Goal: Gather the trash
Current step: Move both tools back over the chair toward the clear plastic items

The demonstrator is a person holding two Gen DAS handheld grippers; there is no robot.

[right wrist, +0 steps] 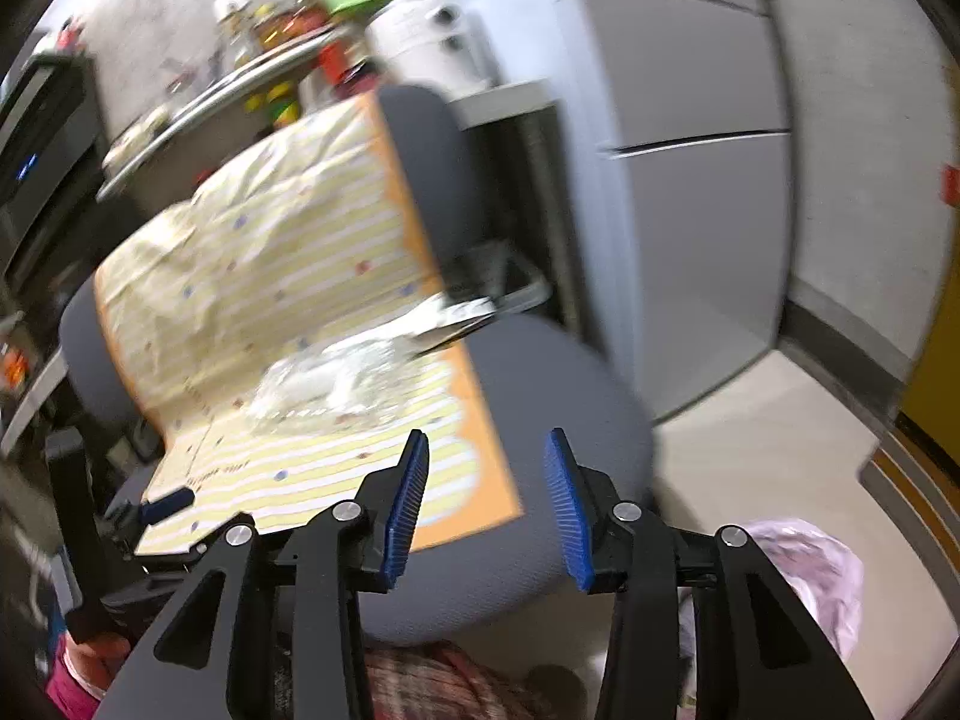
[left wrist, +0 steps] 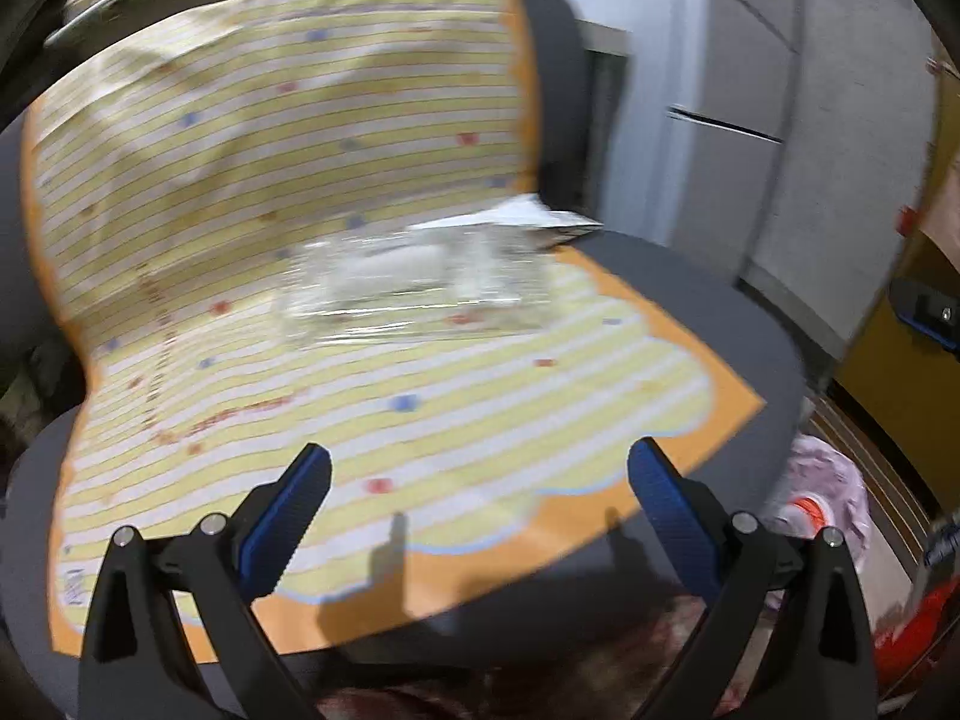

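Trash: one clear crinkled plastic wrapper [left wrist: 414,285], glossy, with something white inside; blurred. It lies on the seat of a grey office chair [left wrist: 720,324], on top of a yellow-striped paper sheet [left wrist: 288,138] with an orange border that drapes down the backrest and over the seat. Just beyond the wrapper, at the far right edge of the seat, lies one white-and-dark crumpled piece [left wrist: 528,216]; its kind cannot be told.

Count: one wrapper, one crumpled piece, one sheet, one chair, one pale pink plastic bag [right wrist: 804,564] on the floor to the near right of the chair.

Left claw [left wrist: 480,468]: released, jaws wide, nothing between them, angled down over the near edge of the seat.

Right claw [right wrist: 487,450]: released, jaws partly spread, empty, angled down over the seat's near right side. Both stand well apart from the wrapper.
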